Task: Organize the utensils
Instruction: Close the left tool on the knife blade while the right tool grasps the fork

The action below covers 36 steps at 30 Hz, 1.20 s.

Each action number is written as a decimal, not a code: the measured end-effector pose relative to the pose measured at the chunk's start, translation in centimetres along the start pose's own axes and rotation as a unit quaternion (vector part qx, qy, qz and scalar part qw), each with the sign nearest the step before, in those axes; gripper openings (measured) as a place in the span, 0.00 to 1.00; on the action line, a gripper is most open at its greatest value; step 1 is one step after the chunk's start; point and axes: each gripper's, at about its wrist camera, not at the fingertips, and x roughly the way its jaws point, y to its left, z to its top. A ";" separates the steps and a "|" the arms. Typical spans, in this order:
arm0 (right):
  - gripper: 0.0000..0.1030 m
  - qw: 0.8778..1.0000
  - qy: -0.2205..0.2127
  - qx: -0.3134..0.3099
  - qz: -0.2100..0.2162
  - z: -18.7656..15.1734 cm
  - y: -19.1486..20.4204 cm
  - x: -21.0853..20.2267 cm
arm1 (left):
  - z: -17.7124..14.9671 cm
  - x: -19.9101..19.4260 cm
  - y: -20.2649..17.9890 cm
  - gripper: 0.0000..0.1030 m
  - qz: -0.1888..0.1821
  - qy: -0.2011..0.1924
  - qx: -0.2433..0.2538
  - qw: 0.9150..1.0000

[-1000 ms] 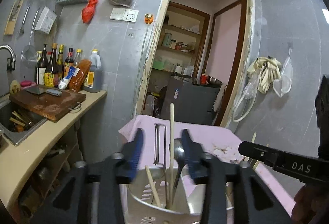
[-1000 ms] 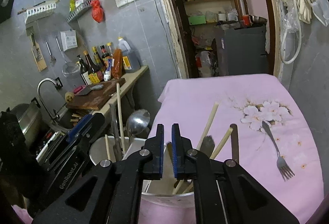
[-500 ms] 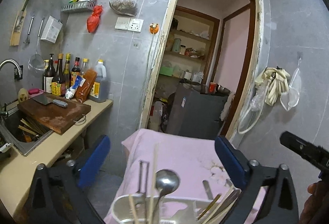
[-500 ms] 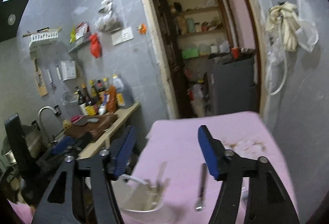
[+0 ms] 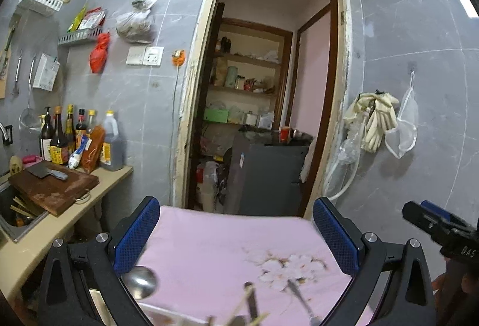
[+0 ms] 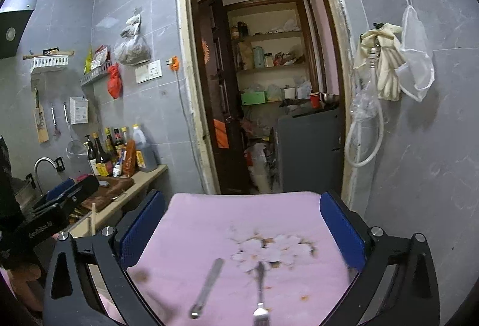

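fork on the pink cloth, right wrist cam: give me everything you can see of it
The fork looks like plain silvery metal with a slim handle. It lies flat on the pink tablecloth, handle pointing away across the printed white flowers, tines at the bottom edge of the view, partly cut off. The picture is motion-blurred, so I cannot count the tines. A second metal utensil lies apart on its left. The fork sits between the right tool's wide-open fingers, but nothing touches it except the cloth.
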 end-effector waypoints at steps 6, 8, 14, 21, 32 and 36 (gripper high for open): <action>0.99 1.000 0.008 -0.009 0.003 -0.2 -4.7 1.9 | -1.3 1.2 -4.9 1.00 0.012 -0.017 0.022 1.000; 0.99 1.000 0.024 -0.004 0.000 -0.9 -6.4 3.1 | -2.0 1.8 -6.4 1.00 0.014 -0.016 0.032 0.999; 0.99 0.997 0.079 0.024 0.002 -4.3 -12.4 6.6 | -4.2 4.4 -10.0 1.00 -0.005 0.016 0.064 0.998; 0.99 0.994 0.111 0.026 0.006 -7.2 -16.0 8.3 | -6.8 7.3 -12.1 1.00 -0.022 0.055 0.066 0.996; 0.99 0.988 0.150 0.029 0.019 -11.0 -15.9 11.4 | -12.2 12.6 -8.6 1.00 0.026 0.171 -0.007 0.985; 0.99 0.983 0.179 0.022 0.028 -12.4 -15.1 13.3 | -13.9 14.2 -6.9 0.99 0.051 0.213 -0.032 0.975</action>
